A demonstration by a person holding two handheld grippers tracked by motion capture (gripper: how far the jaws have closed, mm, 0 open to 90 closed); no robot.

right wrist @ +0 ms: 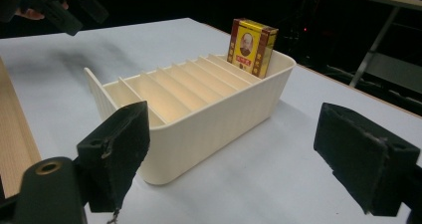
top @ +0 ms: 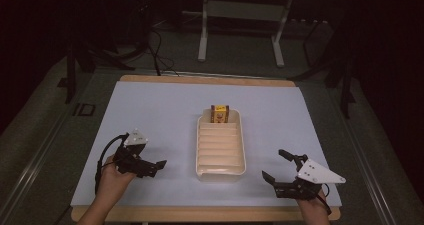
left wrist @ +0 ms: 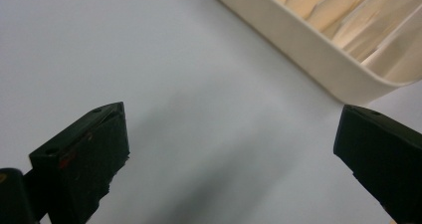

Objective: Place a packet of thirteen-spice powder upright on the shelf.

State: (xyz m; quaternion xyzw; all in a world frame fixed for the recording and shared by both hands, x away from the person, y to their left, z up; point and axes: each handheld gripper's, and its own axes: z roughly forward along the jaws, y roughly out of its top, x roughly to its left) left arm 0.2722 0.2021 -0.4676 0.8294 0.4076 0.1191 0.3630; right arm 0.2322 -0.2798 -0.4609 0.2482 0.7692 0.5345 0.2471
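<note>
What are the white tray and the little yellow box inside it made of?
The tray looks like cream plastic: smooth, matte, moulded thin dividers and rounded corners. The box seems to be printed cardboard, maybe glossy, with sharp folded edges and a picture on its front.

Little can be read. On the dark floor mat left of the counter (top: 150, 100), large pale marks (top: 83, 109) look like the letters "ID". The yellow and dark red box (right wrist: 250, 46) standing in the far slot of the cream divided tray (right wrist: 219, 119) bears a portrait and small gold characters, too small to make out.
</note>
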